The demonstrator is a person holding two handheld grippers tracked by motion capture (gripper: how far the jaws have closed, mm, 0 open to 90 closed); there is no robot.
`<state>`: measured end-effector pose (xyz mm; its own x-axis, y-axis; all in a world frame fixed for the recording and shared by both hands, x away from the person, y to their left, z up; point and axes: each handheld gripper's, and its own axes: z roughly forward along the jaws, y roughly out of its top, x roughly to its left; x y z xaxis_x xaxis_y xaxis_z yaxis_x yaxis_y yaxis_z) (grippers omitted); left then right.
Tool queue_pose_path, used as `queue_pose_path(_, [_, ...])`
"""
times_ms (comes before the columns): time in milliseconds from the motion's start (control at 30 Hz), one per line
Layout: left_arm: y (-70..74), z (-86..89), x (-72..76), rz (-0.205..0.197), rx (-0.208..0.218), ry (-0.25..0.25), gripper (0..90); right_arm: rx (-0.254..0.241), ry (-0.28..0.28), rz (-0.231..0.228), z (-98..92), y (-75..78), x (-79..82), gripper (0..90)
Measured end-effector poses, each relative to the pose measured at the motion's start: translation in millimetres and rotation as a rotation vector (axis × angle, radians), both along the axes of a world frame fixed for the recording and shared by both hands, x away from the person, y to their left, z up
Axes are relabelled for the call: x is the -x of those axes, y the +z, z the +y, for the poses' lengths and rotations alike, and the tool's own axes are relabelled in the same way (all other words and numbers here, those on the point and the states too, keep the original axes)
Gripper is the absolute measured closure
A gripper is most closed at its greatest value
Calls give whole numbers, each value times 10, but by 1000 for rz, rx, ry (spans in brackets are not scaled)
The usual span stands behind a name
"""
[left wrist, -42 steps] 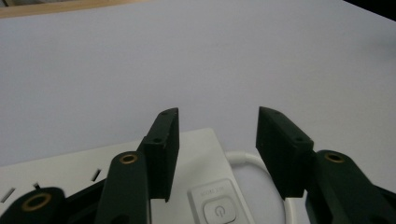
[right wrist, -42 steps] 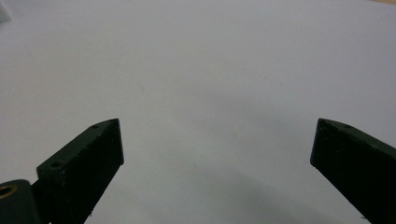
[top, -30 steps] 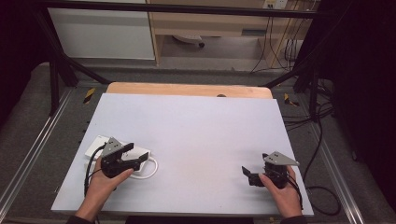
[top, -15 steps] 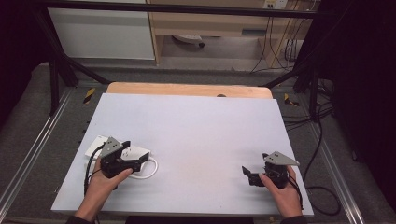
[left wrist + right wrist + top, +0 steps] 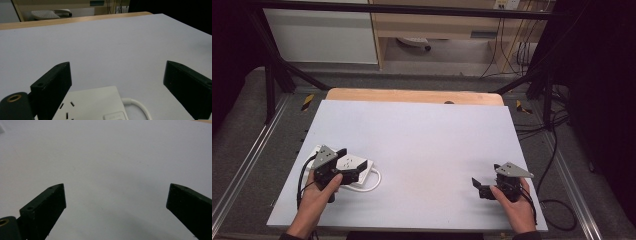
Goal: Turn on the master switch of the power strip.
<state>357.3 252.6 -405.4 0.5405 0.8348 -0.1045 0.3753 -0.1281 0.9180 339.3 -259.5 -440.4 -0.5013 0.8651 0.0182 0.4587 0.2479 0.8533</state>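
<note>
High view shows your left gripper point(image 5: 346, 165) wide open, holding nothing, over the white power strip point(image 5: 352, 162); centre both jaws before closing; right gripper point(image 5: 478, 184) open, empty.

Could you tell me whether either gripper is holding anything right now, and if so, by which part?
Nothing is held. The left gripper has just opened, its jaws wide above the white power strip, not pressing it. The right gripper is open over bare table.

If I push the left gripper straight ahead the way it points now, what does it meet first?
The left gripper, jaws open, has the white power strip just below and between its jaws, so it likely passes over that first. Beyond it lies bare table, though its height over the strip is unclear.
</note>
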Motion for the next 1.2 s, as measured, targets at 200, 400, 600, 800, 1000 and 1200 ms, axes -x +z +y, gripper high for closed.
queue_pose_path(200, [56, 19, 26, -4, -4, -5, 77, 0, -3, -1, -10, 1, 0, 29])
queue_pose_path(400, [90, 71, 51, -2, 2, 7, 77, -1, -4, 1, -13, 0, -1, 29])
queue_pose_path(600, [109, 133, 87, -1, 8, 16, 77, -1, -4, 5, -13, -4, -4, 29])
queue_pose_path(800, [129, 195, 140, -5, 10, 26, 76, -2, -4, 9, -10, -7, -4, 29])
queue_pose_path(1000, [149, 262, 192, -10, 10, 36, 76, -4, -6, 11, -5, -8, -3, 29])
queue_pose_path(1200, [150, 325, 235, -8, 11, 49, 76, -5, -9, 15, -6, -11, -4, 29])
